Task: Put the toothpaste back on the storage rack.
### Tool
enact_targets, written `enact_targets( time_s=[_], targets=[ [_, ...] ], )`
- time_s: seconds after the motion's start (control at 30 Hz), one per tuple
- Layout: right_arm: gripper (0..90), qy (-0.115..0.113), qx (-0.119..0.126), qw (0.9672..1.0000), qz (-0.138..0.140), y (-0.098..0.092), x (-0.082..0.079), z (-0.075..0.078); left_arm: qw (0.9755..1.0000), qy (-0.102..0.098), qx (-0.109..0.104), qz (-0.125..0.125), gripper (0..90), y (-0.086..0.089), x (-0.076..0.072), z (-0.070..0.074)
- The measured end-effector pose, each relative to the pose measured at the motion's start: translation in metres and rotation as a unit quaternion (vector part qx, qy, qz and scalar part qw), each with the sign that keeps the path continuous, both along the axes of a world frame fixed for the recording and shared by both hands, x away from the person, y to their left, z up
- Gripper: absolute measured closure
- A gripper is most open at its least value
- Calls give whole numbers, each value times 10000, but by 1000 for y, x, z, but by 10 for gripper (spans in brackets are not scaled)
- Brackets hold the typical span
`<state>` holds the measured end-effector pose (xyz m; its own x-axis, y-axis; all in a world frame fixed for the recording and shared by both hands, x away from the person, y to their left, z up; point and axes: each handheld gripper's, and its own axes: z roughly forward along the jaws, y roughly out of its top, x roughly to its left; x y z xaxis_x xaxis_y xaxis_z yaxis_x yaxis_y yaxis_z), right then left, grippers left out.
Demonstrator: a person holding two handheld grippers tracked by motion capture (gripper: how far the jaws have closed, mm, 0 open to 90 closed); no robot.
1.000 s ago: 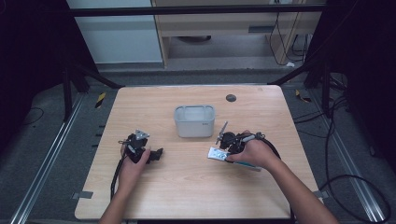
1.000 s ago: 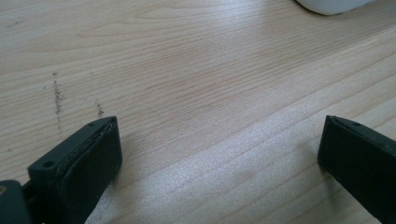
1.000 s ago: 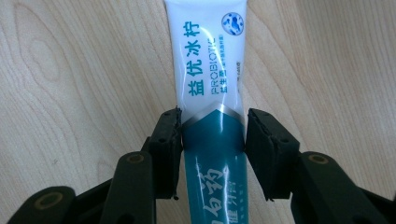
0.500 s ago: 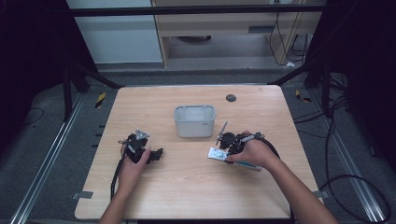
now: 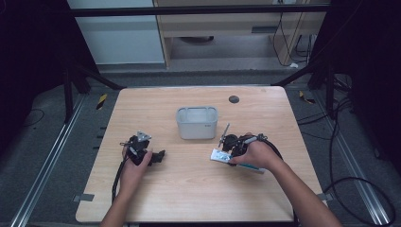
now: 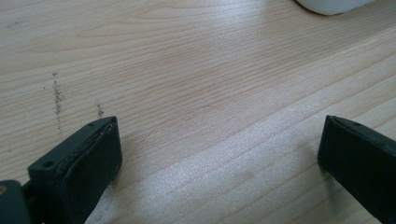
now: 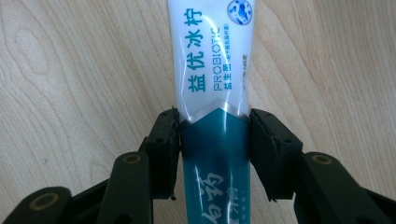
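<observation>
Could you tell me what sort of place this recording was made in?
Probably a lab or workshop recording station: a bare wooden table inside a dark metal frame, loose cables on the grey floor, cabinets behind.

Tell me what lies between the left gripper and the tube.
Only bare table: in the high view, nothing lies between the left gripper and the tube. The bin stands farther back.

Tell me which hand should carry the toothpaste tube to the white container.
Right. The right gripper already has its jaws pressed against both sides of the toothpaste tube, which lies on the table near the white container. The left gripper stands open over bare wood, holding nothing.
</observation>
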<state>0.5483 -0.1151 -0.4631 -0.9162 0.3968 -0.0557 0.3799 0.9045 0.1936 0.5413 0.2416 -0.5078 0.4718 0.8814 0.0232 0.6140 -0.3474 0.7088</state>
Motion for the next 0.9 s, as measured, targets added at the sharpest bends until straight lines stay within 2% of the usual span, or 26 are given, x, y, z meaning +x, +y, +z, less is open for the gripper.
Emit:
enact_targets(
  time_s=[0.5, 0.9],
  targets=[
    [574, 6, -70, 9999, 126, 2, 0, 0, 10000, 0, 3, -4, 0, 0, 0, 0],
    [635, -20, -97, 9998, 147, 3, -1, 2, 10000, 1, 0, -2, 0, 0, 0, 0]
  ],
)
